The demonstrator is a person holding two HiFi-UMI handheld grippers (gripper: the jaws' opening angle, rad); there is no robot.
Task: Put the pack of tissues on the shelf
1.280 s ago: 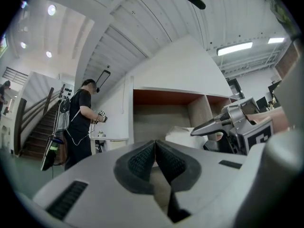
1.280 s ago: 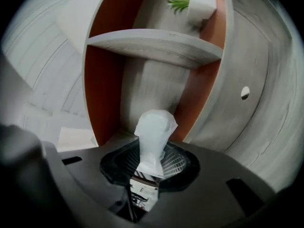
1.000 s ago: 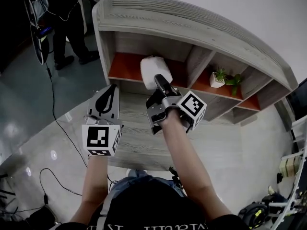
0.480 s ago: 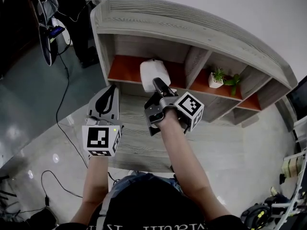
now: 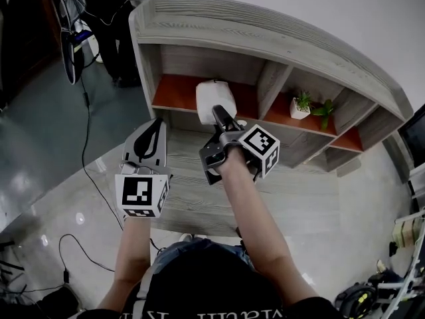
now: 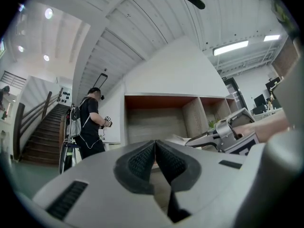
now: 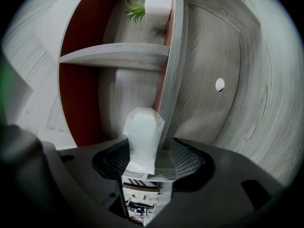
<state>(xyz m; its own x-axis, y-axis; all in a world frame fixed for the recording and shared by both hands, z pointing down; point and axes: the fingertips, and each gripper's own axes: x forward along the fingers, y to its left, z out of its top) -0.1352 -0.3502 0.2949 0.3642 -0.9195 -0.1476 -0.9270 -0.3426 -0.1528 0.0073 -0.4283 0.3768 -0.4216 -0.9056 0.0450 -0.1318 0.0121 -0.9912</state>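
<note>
The white pack of tissues [image 5: 214, 97] [image 7: 141, 139] rests at the front edge of the orange-floored shelf [image 5: 176, 93] in the left compartment. My right gripper [image 5: 220, 113] [image 7: 151, 159] reaches up to it. Its jaws are opening, with the pack between them: the pack leans on the left pad and a gap shows at the right pad. My left gripper [image 5: 151, 138] [image 6: 156, 152] hangs lower left of the shelf with its pads together and nothing in them.
A small potted plant [image 5: 302, 106] [image 7: 153, 4] stands in the compartment to the right, behind a wooden divider [image 5: 271, 87]. A person [image 6: 92, 123] stands left of the shelf unit. Cables [image 5: 83, 168] trail over the glossy floor at the left.
The right gripper and the pack have stayed at the shelf's front edge, barely shifting. The left gripper holds still.
</note>
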